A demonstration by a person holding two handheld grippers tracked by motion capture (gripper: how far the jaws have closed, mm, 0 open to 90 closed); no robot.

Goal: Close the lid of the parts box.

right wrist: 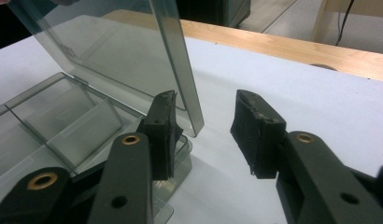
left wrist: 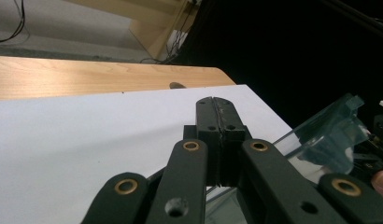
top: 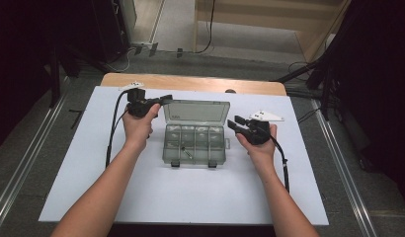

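Right gripper view: right claw [right wrist: 203,135] spread beside the organizer box [right wrist: 63,116]; left claw [left wrist: 216,116] pressed together.

A wooden table [top: 190,82] bears a white sheet [top: 92,187] and a clear box [top: 194,144].

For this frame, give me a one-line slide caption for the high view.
Two hand-held grippers flank an open clear compartment box on a white sheet: left gripper at the lid's corner, right gripper open beside it.

Hand-held gripper [left wrist: 216,109] jaws pressed together, clear lid [left wrist: 327,140] just right.
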